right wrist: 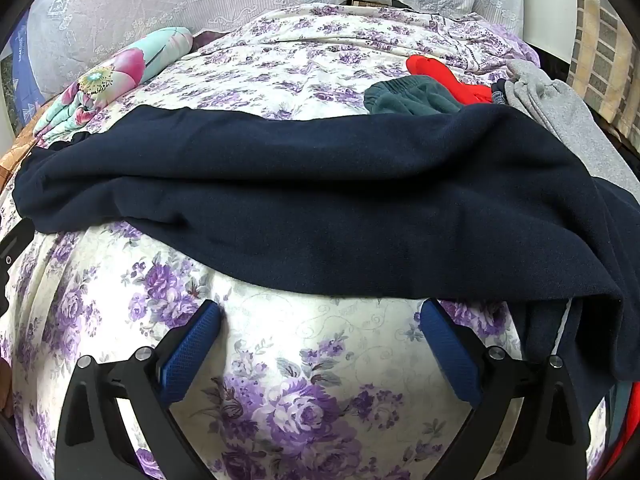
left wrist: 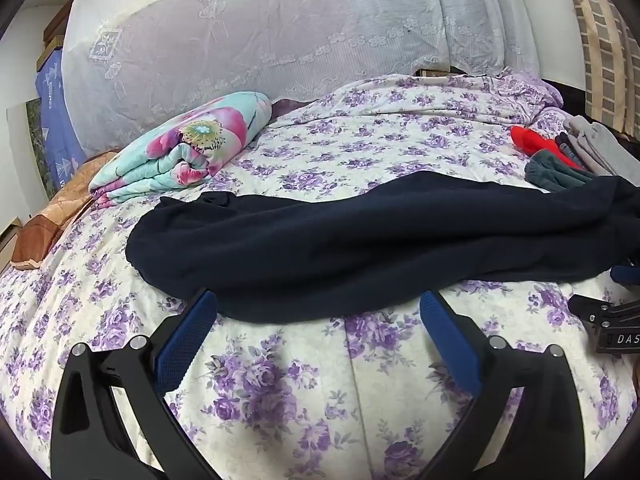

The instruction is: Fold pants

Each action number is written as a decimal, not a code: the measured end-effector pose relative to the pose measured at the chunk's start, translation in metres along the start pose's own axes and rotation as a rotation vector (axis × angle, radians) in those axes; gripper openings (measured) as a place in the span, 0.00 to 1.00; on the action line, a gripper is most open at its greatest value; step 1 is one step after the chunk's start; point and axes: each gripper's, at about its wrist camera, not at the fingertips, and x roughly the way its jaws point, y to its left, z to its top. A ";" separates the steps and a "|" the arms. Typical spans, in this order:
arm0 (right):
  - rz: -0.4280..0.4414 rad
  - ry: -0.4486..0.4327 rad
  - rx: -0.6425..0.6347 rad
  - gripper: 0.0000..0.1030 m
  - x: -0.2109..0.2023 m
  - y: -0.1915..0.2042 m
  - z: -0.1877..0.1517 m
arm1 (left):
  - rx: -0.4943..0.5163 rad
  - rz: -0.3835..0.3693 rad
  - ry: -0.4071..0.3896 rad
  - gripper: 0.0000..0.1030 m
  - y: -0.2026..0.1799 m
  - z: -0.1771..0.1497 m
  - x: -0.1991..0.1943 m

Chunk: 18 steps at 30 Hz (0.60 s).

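The navy pants are lying stretched sideways across the bed, running from about 9 o'clock to 3 o'clock over the purple-flowered sheet, rumpled and not yet folded. The left claw is hovering just short of their near edge, its blue pads spread as wide as they go and gripping nothing. The right claw is doing the same further along — jaws gaping, empty, tipped more steeply down at the sheet, with the near hem of the pants just past its fingertips. From the left view, part of the right claw is showing at 3 o'clock.

Off at 10 o'clock a folded floral quilt is sitting on the bed. Toward 2 o'clock a small heap of clothes is lying — something red, a dark teal piece and a grey garment — with the right end of the pants lapping over it.
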 end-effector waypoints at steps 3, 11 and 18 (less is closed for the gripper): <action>0.000 0.000 0.000 0.97 0.000 0.000 0.000 | -0.001 -0.001 0.001 0.96 0.000 0.000 0.000; 0.000 0.000 0.000 0.97 0.000 0.000 0.000 | -0.004 -0.002 0.002 0.96 0.001 0.000 0.000; 0.000 0.000 0.000 0.97 0.000 0.000 0.000 | -0.005 -0.004 0.004 0.96 0.001 0.000 0.000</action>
